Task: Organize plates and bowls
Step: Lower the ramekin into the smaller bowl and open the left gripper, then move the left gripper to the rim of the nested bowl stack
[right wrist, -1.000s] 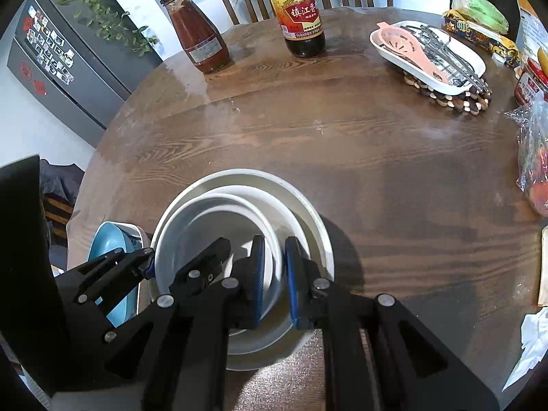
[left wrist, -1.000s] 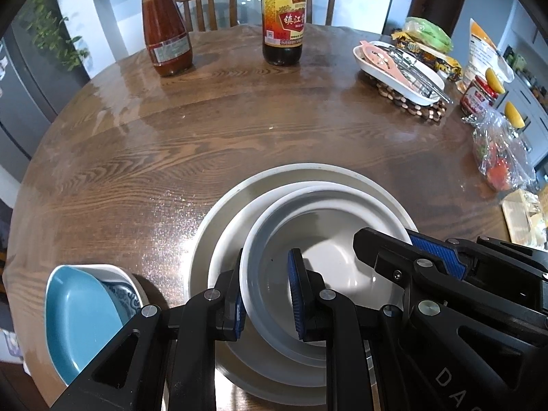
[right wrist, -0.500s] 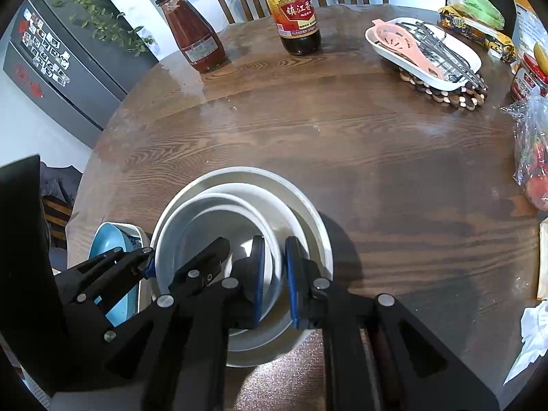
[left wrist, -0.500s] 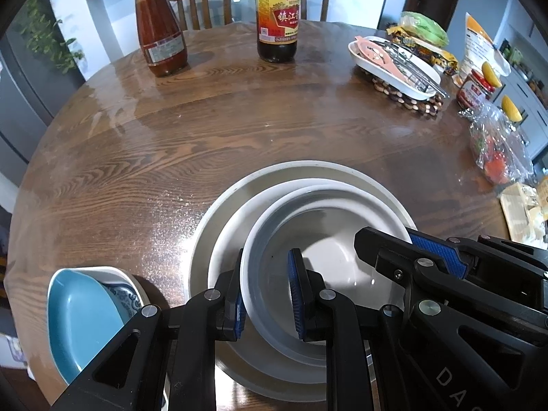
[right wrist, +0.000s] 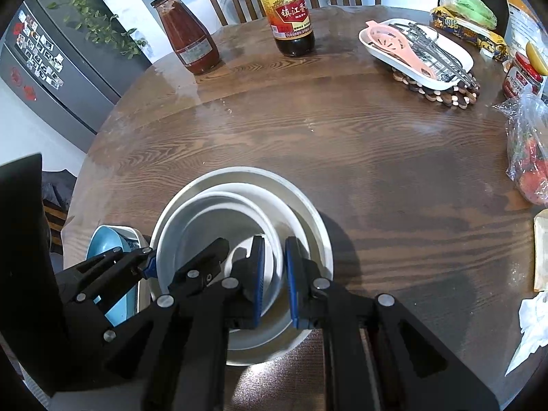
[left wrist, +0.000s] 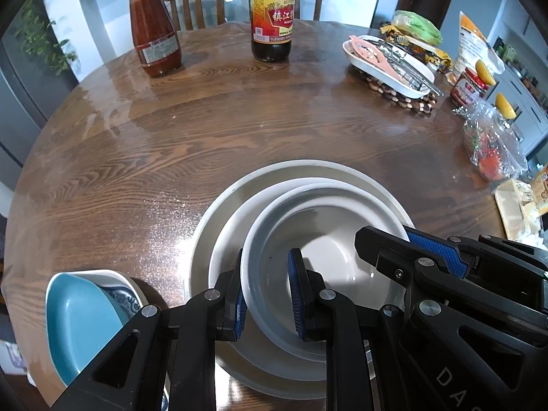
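Note:
A white bowl (left wrist: 325, 246) sits on top of a smaller white plate (left wrist: 227, 239), which lies on a large white plate (left wrist: 205, 239) near the table's front edge. My left gripper (left wrist: 267, 294) is shut on the bowl's left rim, one blue pad outside the wall and one inside. On the opposite rim of the same bowl (right wrist: 212, 226) my right gripper (right wrist: 275, 279) is shut too. Each gripper shows in the other's view, the right gripper (left wrist: 428, 257) and the left gripper (right wrist: 147, 263). A blue bowl (left wrist: 78, 318) rests tilted inside a blue-patterned white bowl (left wrist: 123, 299) just left of the stack.
Far across the round wooden table (left wrist: 239, 120) stand a red sauce jar (left wrist: 154, 34) and a dark vinegar bottle (left wrist: 272, 17). A white tray of utensils (left wrist: 390, 65) on a beaded trivet, a bag of tomatoes (left wrist: 489, 150) and snack packets crowd the right side. Chairs stand behind.

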A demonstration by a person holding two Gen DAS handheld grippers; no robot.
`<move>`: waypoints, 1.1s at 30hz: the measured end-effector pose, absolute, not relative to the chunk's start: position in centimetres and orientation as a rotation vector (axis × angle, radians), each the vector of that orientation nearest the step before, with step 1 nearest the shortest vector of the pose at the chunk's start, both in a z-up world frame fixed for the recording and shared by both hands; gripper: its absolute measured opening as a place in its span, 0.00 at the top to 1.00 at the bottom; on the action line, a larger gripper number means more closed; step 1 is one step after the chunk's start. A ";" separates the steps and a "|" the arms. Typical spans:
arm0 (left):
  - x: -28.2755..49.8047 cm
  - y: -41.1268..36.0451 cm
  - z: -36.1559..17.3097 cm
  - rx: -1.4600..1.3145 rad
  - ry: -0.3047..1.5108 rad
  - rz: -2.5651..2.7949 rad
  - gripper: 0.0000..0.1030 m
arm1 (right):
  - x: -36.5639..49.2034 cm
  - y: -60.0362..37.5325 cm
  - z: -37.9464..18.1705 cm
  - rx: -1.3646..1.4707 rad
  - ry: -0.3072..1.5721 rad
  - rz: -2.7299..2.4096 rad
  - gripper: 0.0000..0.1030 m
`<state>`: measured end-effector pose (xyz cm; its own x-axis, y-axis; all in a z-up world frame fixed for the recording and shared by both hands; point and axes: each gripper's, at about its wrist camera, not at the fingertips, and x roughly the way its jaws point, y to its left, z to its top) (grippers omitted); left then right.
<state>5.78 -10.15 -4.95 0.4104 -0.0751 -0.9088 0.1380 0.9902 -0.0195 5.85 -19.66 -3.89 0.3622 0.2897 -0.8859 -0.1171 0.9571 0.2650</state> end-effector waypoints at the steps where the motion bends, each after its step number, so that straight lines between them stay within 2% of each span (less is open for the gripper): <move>1: 5.8 -10.1 -4.9 0.062 1.140 -0.135 0.80 | 5.8 -19.6 -3.9 0.166 1.172 0.262 0.85; 6: 5.7 -10.1 -4.8 0.059 1.139 -0.139 0.80 | 5.8 -19.6 -3.9 0.167 1.172 0.263 0.83; 9: 5.5 -9.7 -4.3 0.046 1.136 -0.139 0.80 | 5.6 -19.8 -3.4 0.178 1.163 0.272 0.71; 11: 5.3 -9.3 -3.9 0.031 1.132 -0.144 0.78 | 5.3 -19.9 -2.7 0.187 1.144 0.292 0.53; 14: 4.9 -8.9 -2.7 0.013 1.112 -0.156 0.74 | 4.8 -20.1 -1.3 0.169 1.108 0.293 0.46; 16: 4.5 -8.7 -1.7 0.010 1.092 -0.168 0.57 | 4.4 -20.5 -0.2 0.179 1.082 0.307 0.45; 17: 4.3 -8.5 -1.2 0.006 1.080 -0.173 0.38 | 4.2 -20.8 0.5 0.186 1.065 0.312 0.41; 18: 4.2 -8.2 -0.8 0.002 1.070 -0.175 0.25 | 4.1 -21.0 0.9 0.185 1.052 0.308 0.39; 19: 3.9 -7.9 -0.3 -0.003 1.054 -0.175 0.22 | 3.9 -21.3 1.4 0.183 1.036 0.301 0.36; 20: 3.7 -7.4 0.3 -0.007 1.039 -0.171 0.21 | 3.8 -21.6 1.8 0.180 1.023 0.294 0.31; 22: 3.6 -6.1 0.9 -0.019 1.037 -0.158 0.21 | 3.7 -22.3 2.4 0.175 1.004 0.281 0.28; 29: 4.7 -0.3 0.0 -0.068 1.124 -0.059 0.21 | 3.5 -26.1 0.7 0.226 1.057 0.223 0.28; 33: 5.5 -0.4 -1.4 -0.026 1.186 -0.054 0.21 | 3.6 -26.8 -1.1 0.254 1.111 0.207 0.28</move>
